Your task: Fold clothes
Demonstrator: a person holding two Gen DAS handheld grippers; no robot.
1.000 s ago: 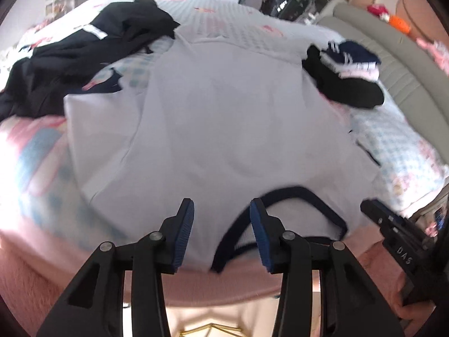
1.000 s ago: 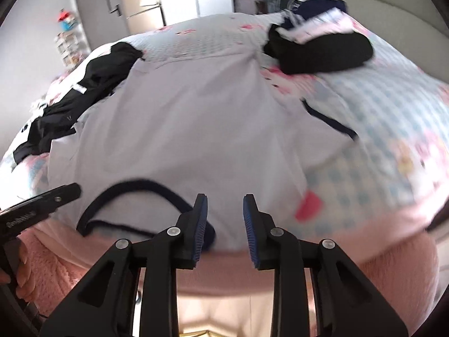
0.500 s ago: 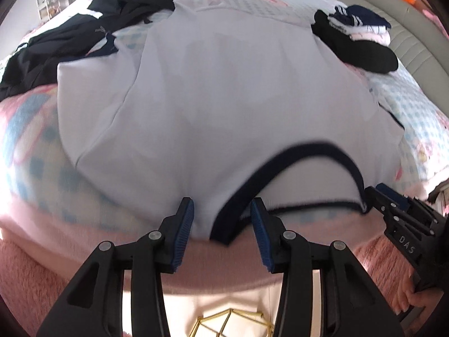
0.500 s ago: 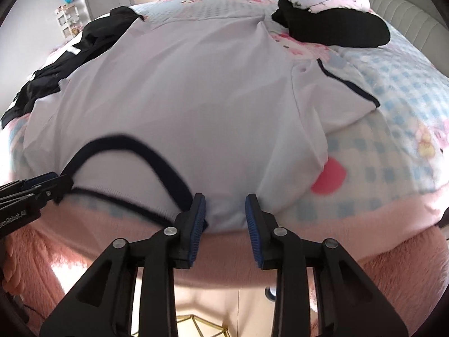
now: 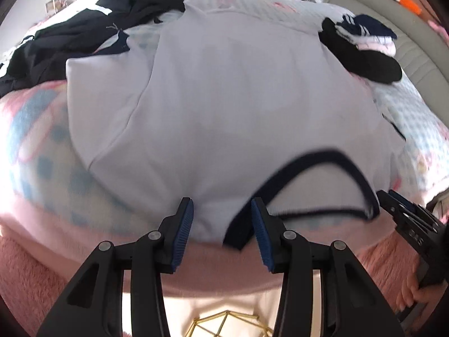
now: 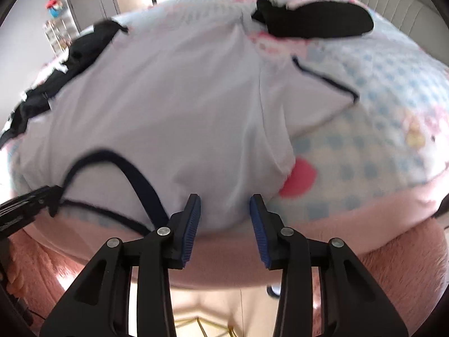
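Observation:
A white T-shirt (image 5: 238, 98) with a navy collar band (image 5: 322, 154) lies spread flat on the bed, collar end towards me. My left gripper (image 5: 221, 205) hovers open over the shirt's near edge, just left of the collar; its pads do not press the cloth. My right gripper (image 6: 224, 199) is at the other shoulder, right of the collar (image 6: 112, 154). Its jaws are opening, with the shirt's (image 6: 174, 98) hem edge between them and not pinched. Each gripper's tip shows in the other's view: the right gripper (image 5: 393, 199) and the left gripper (image 6: 42, 193).
A heap of dark clothes (image 5: 98, 28) lies at the bed's far left. A folded stack topped with navy and white (image 5: 362, 47) sits far right by the grey headboard (image 5: 407, 28). A pink fleece border (image 5: 224, 264) runs along the near edge. A gold wire frame (image 5: 224, 325) stands on the floor.
Both grippers have sunk towards the shirt's near edge. The right gripper's jaws have widened. The shirt now lies flatter, its collar spread out.

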